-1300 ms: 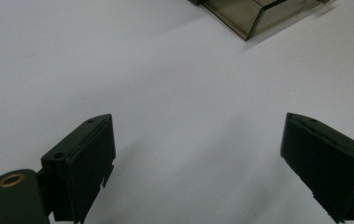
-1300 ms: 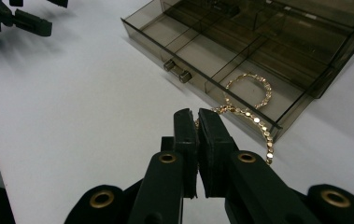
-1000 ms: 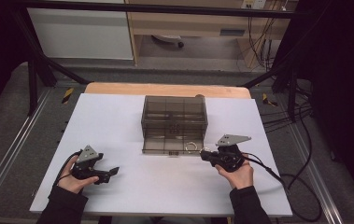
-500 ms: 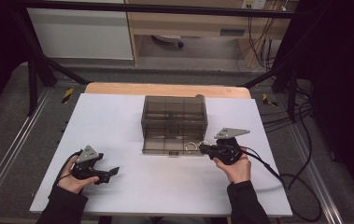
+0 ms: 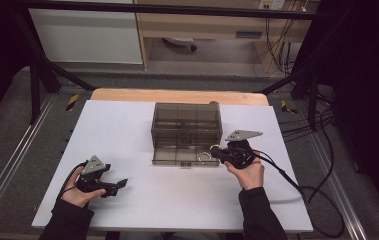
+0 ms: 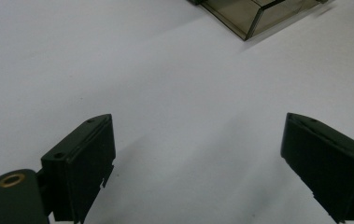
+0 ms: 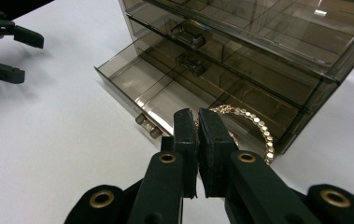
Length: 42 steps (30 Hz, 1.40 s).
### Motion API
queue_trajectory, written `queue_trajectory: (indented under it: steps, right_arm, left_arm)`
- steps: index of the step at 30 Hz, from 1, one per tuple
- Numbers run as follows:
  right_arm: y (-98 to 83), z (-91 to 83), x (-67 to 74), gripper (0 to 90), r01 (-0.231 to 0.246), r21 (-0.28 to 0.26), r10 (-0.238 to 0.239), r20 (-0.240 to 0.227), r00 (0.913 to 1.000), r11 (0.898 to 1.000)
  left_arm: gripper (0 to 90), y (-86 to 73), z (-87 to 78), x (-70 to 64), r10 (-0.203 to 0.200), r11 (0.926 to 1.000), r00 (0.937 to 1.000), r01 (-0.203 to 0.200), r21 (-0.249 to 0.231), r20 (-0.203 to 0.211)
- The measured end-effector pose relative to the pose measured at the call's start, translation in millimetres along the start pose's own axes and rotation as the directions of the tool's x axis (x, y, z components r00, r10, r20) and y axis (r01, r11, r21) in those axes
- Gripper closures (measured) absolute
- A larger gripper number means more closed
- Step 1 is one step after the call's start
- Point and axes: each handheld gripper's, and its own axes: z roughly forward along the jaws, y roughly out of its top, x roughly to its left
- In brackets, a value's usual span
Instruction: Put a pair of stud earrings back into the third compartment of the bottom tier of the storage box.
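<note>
The right gripper (image 7: 197, 122) has its jaws pinched together on a gold bracelet (image 7: 254, 125), whose beaded loop hangs just past the jaw tips over the right end of the open bottom drawer (image 7: 165, 93). In the high view this gripper (image 5: 216, 151) sits at the drawer's right front corner, held by the person's right hand (image 5: 247, 170). The drawer is pulled out from a smoky transparent drawer box (image 5: 187, 125) that stands near the middle of the white table (image 5: 127, 125). The left gripper (image 5: 119, 185) rests low on the table, well apart from the box, its jaws spread wide with nothing between them. Beyond the box, a wooden strip (image 5: 177, 96) runs along the table's far edge.
</note>
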Motion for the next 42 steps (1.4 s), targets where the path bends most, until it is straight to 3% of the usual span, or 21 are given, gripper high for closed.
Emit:
queue_trajectory:
  steps: [15, 42]
  right_arm:
    - [6.7, 24.3, -5.1, 86.7, -0.008, 0.023, 0.008, 0.014, 0.9999, 1.0]
    - [1.9, 56.2, -13.0, 86.7, -0.035, 0.067, 0.034, 0.017, 0.9993, 0.997]
  left_arm:
    - [9.7, 0.4, 0.0, -0.4, 0.001, 1.0, 1.0, -0.001, -0.002, 0.003]
    - [9.8, 0.6, 0.2, -0.4, 0.001, 1.0, 1.0, -0.001, -0.002, 0.004]
